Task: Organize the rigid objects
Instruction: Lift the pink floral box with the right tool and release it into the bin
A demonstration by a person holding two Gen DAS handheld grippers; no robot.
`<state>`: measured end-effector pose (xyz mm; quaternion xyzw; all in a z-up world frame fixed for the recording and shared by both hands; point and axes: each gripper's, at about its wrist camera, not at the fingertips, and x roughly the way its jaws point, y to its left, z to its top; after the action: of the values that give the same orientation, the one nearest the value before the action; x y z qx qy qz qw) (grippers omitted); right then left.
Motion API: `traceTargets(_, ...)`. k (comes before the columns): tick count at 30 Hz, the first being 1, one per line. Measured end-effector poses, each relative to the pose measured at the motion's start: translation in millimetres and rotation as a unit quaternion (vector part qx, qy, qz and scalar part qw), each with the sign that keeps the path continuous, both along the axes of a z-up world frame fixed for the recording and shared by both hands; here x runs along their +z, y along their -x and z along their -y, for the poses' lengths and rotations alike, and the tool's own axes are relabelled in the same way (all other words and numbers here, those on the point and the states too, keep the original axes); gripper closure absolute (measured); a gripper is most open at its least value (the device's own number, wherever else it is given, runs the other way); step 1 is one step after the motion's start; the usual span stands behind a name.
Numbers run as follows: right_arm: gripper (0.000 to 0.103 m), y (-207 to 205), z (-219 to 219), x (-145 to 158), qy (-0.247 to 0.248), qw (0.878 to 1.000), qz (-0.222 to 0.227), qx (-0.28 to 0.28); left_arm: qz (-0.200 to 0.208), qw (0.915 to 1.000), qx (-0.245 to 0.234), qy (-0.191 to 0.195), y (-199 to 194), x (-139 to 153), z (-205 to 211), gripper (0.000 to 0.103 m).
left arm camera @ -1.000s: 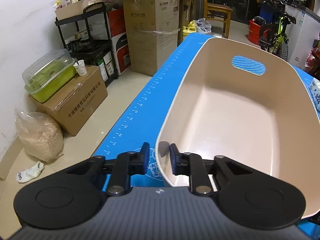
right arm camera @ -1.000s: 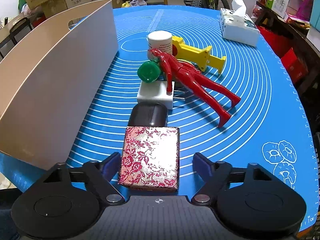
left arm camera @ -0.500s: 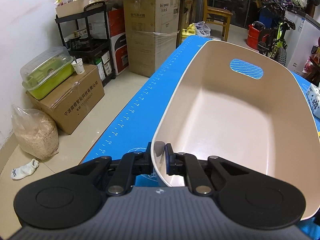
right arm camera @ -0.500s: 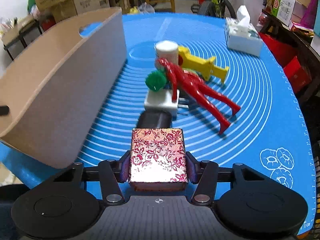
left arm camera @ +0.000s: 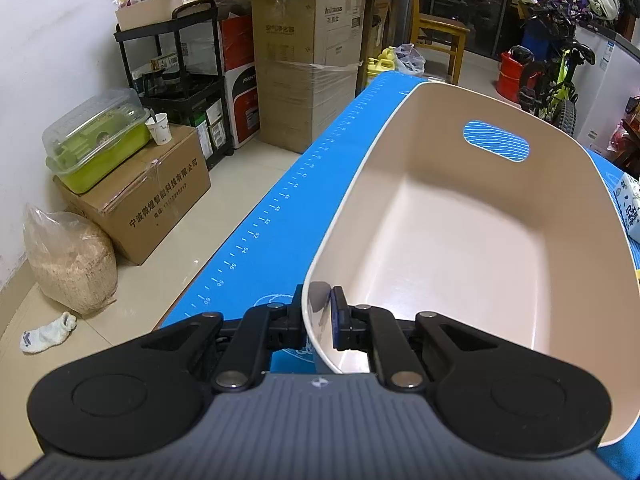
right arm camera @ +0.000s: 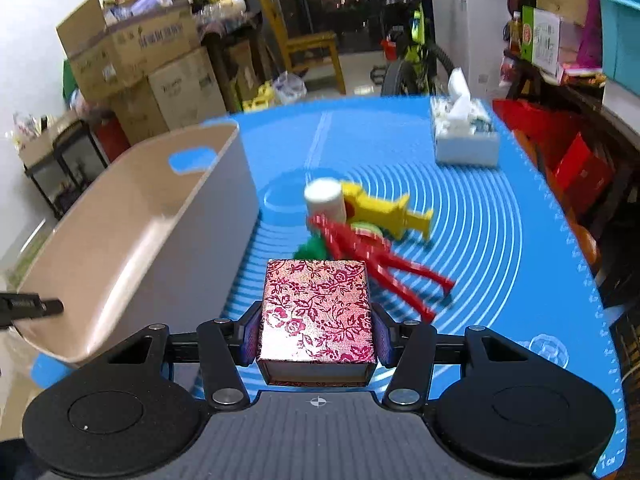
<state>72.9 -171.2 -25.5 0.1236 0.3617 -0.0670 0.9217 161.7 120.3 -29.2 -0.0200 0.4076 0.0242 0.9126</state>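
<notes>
My left gripper [left arm camera: 318,312] is shut on the near rim of the beige bin [left arm camera: 460,248], one finger outside the wall and one inside; the bin holds nothing. My right gripper [right arm camera: 316,330] is shut on a red floral box [right arm camera: 318,312], lifted above the blue mat [right arm camera: 500,240]. Beyond the box lie a red figure [right arm camera: 384,268], a yellow toy [right arm camera: 384,210], a white cylinder [right arm camera: 325,200] and a green piece [right arm camera: 314,248]. The beige bin [right arm camera: 132,240] stands to the left, with a left fingertip [right arm camera: 36,306] at its rim.
A tissue box [right arm camera: 464,136] sits at the mat's far right. Off the table's left edge are cardboard boxes [left arm camera: 136,204], a black shelf cart [left arm camera: 176,92] and a sack [left arm camera: 68,260] on the floor. A chair and a bicycle stand farther back.
My right gripper closed on the floral box and lifted it off the mat, tilting the view upward. My left gripper tightened onto the bin's rim and stayed in place.
</notes>
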Motion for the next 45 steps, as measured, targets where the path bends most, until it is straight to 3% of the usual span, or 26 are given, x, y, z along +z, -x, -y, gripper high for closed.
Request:
traceTargets(11,0.044,-29.4,-6.1,38.6,0.012,0.997,0.075,-0.011,0.001,0.9999,0.004,0.015,-0.6,-0.5,-4.5,0.09)
traceTargets(18,0.044,-64.8,-25.3,52.7,0.012,0.992,0.122,0.024,0.001,0.9999,0.007,0.012,0.3,-1.2,-1.7,0.09)
traceTargets(22,0.044,-87.3,-37.5,49.2,0.003,0.993,0.11,0.044,0.002,0.9999,0.008,0.007,0.6,-1.2,-0.5,0.09)
traceTargets(30,0.044,-100.0,-72.8,32.3,0.039,0.991,0.079,0.106,0.003,0.9999,0.015,0.001,-1.6,-1.1,-1.5,0.089)
traceTargets(36,0.044,-93.8,-102.9,30.3,0.097,0.98,0.085,0.15,0.003,0.9999,0.015,0.001,-1.5,-1.0,-1.1,0.089)
traceTargets(45,0.044,-97.6,-126.9,27.8,0.094,0.973,0.06,0.203,0.003,0.9999,0.015,0.001,-1.3,-1.2,-0.7,0.089)
